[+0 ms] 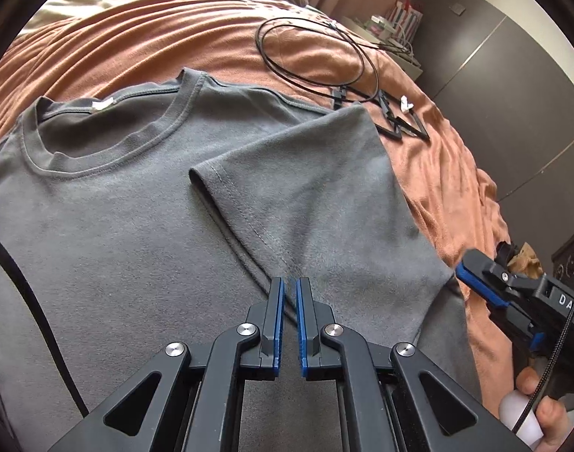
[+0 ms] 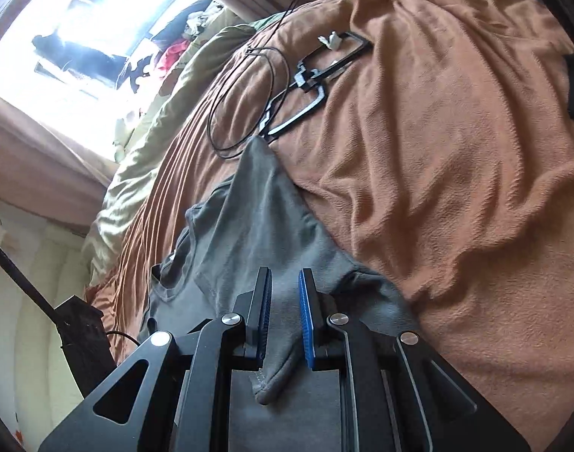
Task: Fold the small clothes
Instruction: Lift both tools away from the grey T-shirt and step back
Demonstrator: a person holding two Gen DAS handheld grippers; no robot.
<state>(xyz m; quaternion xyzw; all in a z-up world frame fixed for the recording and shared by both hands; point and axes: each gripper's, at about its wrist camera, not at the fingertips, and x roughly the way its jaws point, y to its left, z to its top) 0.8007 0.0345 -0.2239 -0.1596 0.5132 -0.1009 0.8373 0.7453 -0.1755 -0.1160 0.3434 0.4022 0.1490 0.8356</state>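
A grey T-shirt (image 1: 117, 226) lies spread face-up on an orange blanket (image 1: 136, 41) covering the bed, its ribbed collar toward the far left in the left wrist view and a white label showing inside the neck. The shirt's right-hand sleeve (image 1: 298, 180) is folded inward across the chest, its stitched hem running diagonally from the middle down toward the near edge. The left gripper (image 1: 290, 286) hovers over the shirt just near of that sleeve hem, its blue-padded jaws nearly together with only a thin slit between them and nothing caught in it. The right gripper (image 2: 285, 282) sits at the shirt's right edge; its jaws stand moderately apart, and a fold of grey fabric (image 2: 275, 373) bunches up between them near the base of the pads (whether the pads actually press the cloth cannot be told). In the left wrist view this gripper shows at the right border, beside the shirt's edge, with the person's hand (image 1: 543, 414) gripping its handle. Farther away on the blanket, beyond the shirt's shoulder, lie a looped black cable (image 1: 313, 52) and black frame pieces (image 1: 396, 120). A pale green quilt (image 2: 144, 165) is bunched at the far end of the bed.
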